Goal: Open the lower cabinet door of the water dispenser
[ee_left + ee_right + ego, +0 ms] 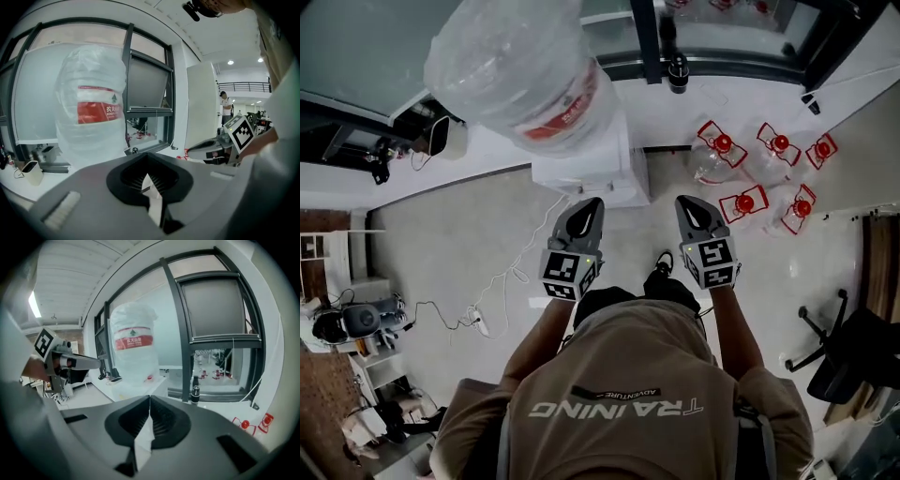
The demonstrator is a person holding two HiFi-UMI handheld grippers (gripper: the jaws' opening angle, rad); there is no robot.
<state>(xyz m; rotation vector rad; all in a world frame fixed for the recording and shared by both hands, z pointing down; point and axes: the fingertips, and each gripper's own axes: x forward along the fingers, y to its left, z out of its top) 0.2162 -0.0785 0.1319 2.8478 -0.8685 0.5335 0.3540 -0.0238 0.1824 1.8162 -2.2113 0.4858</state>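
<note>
The white water dispenser (589, 164) stands by the window with a large wrapped water bottle (520, 66) with a red label on top. From above, its lower cabinet door is hidden. My left gripper (591, 204) hovers just in front of the dispenser's near edge, jaws together and empty. My right gripper (687, 204) is level with it, to the right of the dispenser, also shut and empty. In the left gripper view the bottle (91, 117) looms above the closed left gripper (149, 177). The right gripper view shows the bottle (135, 350) and dispenser top (145, 385) beyond the closed right gripper (150, 399).
Several empty bottles with red caps (759, 178) lie on the floor right of the dispenser. A dark bottle (677, 70) stands by the window frame. A power strip with cable (480, 325) lies on the floor at left. An office chair (844, 361) stands far right.
</note>
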